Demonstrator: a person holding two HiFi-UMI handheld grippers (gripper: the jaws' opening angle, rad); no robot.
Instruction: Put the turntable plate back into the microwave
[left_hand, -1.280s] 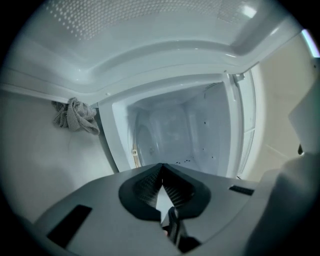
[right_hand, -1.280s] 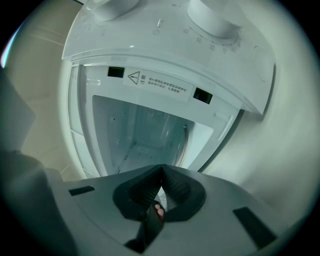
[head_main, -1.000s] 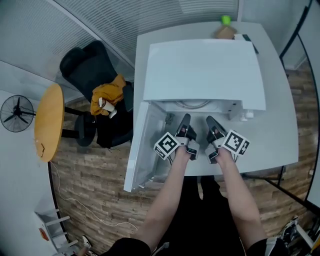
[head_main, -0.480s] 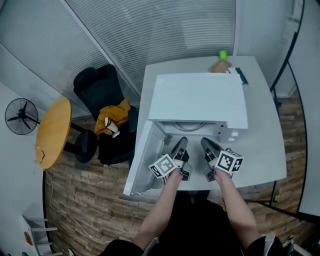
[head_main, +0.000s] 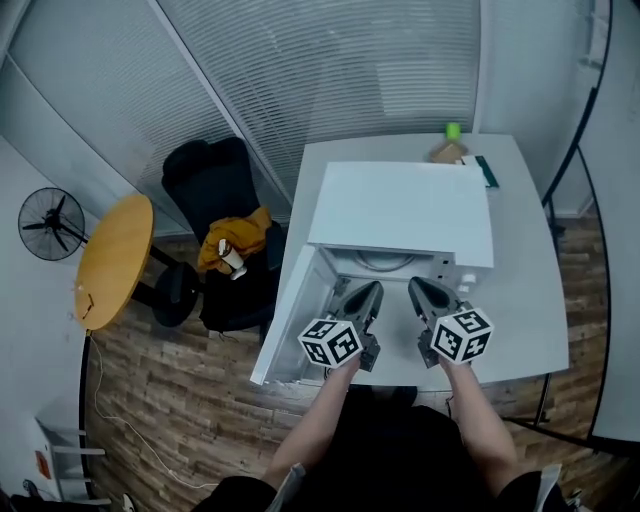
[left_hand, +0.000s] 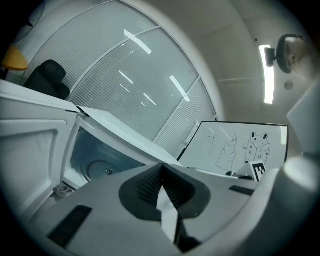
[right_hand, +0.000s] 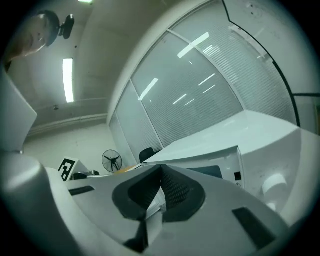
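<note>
The white microwave (head_main: 400, 210) stands on a white table (head_main: 525, 290) with its door (head_main: 288, 315) swung open to the left. Inside the cavity a round plate rim (head_main: 385, 264) shows on the floor; the left gripper view sees the plate (left_hand: 100, 169) there too. My left gripper (head_main: 364, 291) hovers in front of the opening, shut, with nothing between its pads (left_hand: 150, 182). Beside it on the right, my right gripper (head_main: 420, 286) is also shut and holds nothing, level with the microwave's control panel (right_hand: 227, 172).
A black chair (head_main: 210, 180) with a yellow cloth (head_main: 238, 238) stands left of the open door. Farther left are a round wooden table (head_main: 115, 262) and a fan (head_main: 55, 225). Small items (head_main: 450, 150) sit at the table's back edge. Blinds cover the wall behind.
Both grippers have risen and rolled, so their marker cubes now face the head camera. They have drawn back a little from the microwave's opening, still shut and holding nothing.
</note>
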